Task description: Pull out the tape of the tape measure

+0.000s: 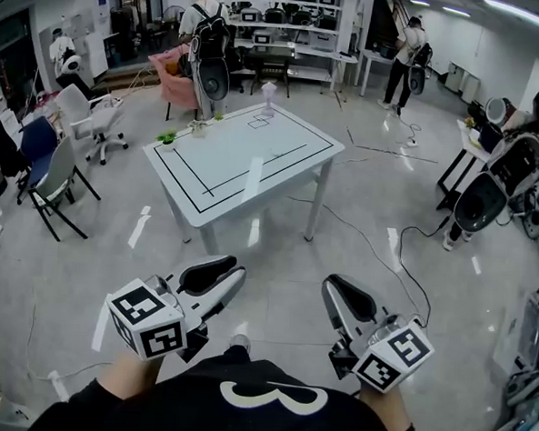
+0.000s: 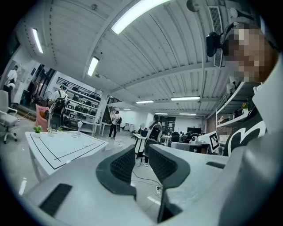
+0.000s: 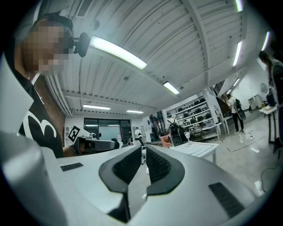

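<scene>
I stand a few steps back from a white table (image 1: pixel 255 159) with black lines marked on its top. No tape measure can be made out. Small objects sit at the table's far-left edge, among them a green one (image 1: pixel 168 138) and a pale one (image 1: pixel 269 93), too small to tell. My left gripper (image 1: pixel 222 273) is held level at waist height, its jaws slightly apart with nothing between them; floor shows through the gap (image 2: pixel 141 155). My right gripper (image 1: pixel 341 293) is also level, its pads (image 3: pixel 132 164) almost touching and empty. The table shows off to the side in both gripper views (image 2: pixel 66 145) (image 3: pixel 199 149).
Office chairs (image 1: pixel 57 183) stand at the left and a pink armchair (image 1: pixel 173 77) behind the table. A seated person (image 1: pixel 519 152) with equipment is at the right; others stand by the shelves at the back. Cables (image 1: pixel 378 235) run across the shiny floor right of the table.
</scene>
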A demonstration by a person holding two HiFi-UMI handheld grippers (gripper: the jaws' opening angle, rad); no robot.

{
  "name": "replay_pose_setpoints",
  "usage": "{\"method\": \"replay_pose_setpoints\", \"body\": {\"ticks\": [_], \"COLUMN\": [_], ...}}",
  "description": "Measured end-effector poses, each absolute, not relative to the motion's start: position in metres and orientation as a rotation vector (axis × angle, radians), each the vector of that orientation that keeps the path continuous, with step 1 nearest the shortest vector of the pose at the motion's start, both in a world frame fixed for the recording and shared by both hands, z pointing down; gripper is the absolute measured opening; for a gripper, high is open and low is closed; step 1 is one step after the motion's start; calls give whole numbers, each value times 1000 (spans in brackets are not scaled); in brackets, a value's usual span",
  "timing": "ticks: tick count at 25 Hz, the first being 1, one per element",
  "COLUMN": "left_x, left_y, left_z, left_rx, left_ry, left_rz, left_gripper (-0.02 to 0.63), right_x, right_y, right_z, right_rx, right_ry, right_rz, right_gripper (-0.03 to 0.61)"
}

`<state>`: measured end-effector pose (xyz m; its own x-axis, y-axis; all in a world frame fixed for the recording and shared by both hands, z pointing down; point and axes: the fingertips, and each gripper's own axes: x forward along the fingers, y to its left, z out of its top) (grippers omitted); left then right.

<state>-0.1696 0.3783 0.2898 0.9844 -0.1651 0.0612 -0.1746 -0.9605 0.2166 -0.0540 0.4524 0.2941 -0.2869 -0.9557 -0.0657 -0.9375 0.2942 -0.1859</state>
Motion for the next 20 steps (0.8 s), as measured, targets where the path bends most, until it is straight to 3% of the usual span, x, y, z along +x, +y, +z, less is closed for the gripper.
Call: {"method": "replay_pose_setpoints", "body": {"ticks": [11, 20], "left_x": [-131, -93], "left_y": [307, 161], "left_z": [345, 377], "left_rx": [2832, 2748], "left_ry": [-199, -240], "left_rz": [177, 194], "left_gripper": [210, 230], "right_x": [-8, 40], "right_y": [391, 260], "right_z": [340, 374], "right_rx": [-1910, -1985], "right_ry": [2302, 2286], "right_rz": [-314, -402], "right_gripper": [211, 249]}}
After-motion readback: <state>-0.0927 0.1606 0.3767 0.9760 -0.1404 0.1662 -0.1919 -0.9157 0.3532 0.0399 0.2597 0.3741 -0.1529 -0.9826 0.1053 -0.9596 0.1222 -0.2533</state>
